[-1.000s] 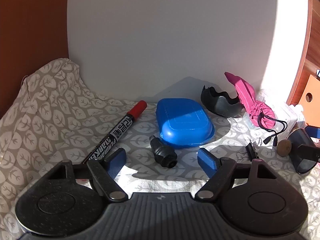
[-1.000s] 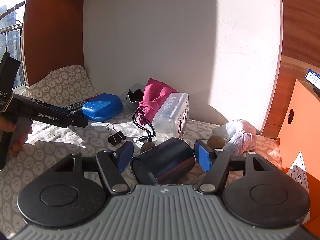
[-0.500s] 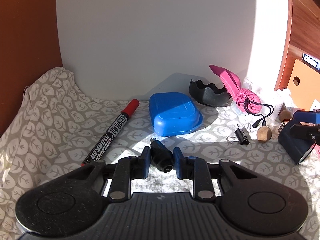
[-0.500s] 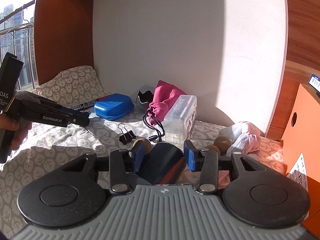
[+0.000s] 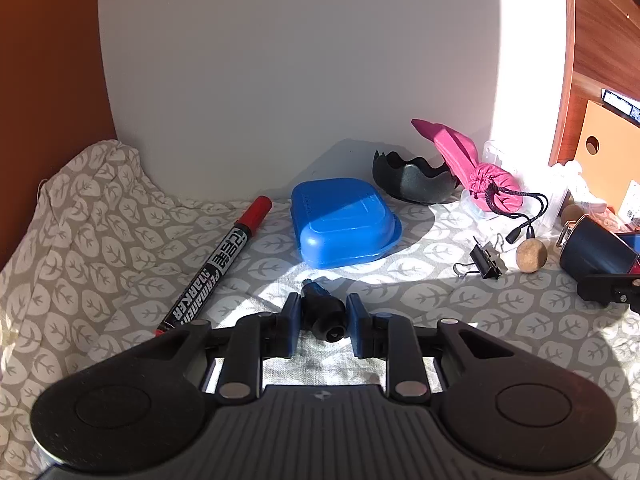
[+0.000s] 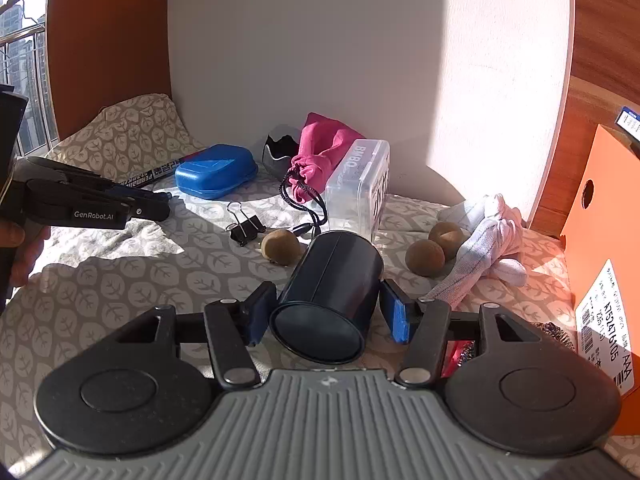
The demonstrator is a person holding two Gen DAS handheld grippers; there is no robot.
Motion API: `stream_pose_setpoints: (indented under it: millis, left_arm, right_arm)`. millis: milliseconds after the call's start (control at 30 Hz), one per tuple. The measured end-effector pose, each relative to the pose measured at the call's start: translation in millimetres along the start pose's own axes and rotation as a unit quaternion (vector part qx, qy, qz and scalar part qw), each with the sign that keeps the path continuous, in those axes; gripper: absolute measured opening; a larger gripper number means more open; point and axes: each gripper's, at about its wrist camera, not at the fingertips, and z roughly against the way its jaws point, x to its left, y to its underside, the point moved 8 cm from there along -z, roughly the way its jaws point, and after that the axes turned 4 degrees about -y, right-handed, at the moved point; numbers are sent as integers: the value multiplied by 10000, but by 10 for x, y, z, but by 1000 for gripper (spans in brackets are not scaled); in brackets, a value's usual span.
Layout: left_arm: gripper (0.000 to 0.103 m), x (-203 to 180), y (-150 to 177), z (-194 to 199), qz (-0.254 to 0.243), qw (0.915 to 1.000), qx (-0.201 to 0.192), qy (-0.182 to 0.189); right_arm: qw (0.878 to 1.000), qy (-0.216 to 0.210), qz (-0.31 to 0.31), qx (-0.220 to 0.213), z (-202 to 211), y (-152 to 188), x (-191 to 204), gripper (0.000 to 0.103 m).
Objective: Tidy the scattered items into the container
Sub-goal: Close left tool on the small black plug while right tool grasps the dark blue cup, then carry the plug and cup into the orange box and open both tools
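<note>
a: how far along does the tidying look?

b: early, i'd judge. the dark blue cup (image 6: 334,292), which i take for the container, lies on its side on the leaf-print cloth (image 6: 120,280), and nothing shows inside it from here.

a: and the grippers?

b: the left gripper (image 5: 323,320) has its fingers drawn narrow, pads pressed on a small black knob-like part (image 5: 323,314), well to the left of the cup. the right gripper (image 6: 326,312) straddles the cup; its jaws are opening, the cup between them, with a gap showing on the right pad and the left pad too close to tell.

a: what's left out?

b: nearly everything. left of the cup: a binder clip (image 6: 244,228), a blue plastic case (image 6: 216,170) and a red-capped marker (image 5: 218,266). just behind the cup: a brown cork-like ball (image 6: 280,246), a pink drawstring pouch (image 6: 320,160), a clear plastic box (image 6: 362,188) and a black jagged shell (image 5: 414,180). right of the cup: two more brown balls (image 6: 426,256) and a white glove (image 6: 486,240).

a: so the knob goes first?

b: likely, though the cup probably needs standing up.
</note>
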Motion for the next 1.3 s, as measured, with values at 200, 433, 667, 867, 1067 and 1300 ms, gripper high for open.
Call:
stream_pose_setpoints:
  millis: [200,433,667,867,1067,1300]
  left_arm:
    - [23,-40,-18,200,25,9995,-188,233]
    - [23,-121,-220,534,-9,9979,-554,346]
    - [23,-555,-612,853,-317,9921,-991,703]
    - [23,-1376,-1126,1011,-700,9786,-1425,1305]
    - [23,-2447,-1648,1039,-1019,9620,-1696,1880]
    - [23,-3557,-2062,925,-1098,9534,-1737,2210]
  right_arm:
    - [9996,-63,21,-290,185,-52,47,46]
    - [9972,-12,209,-714,479,-267,103,46]
    - [9924,277,283,-1163,855,-494,-14,47]
    - [9842,951,240,-1478,1287,-730,-490,47]
    - [9709,1748,-149,-1629,1714,-902,-1273,47]
    - [9529,2568,-676,-1466,1893,-873,-2200,47]
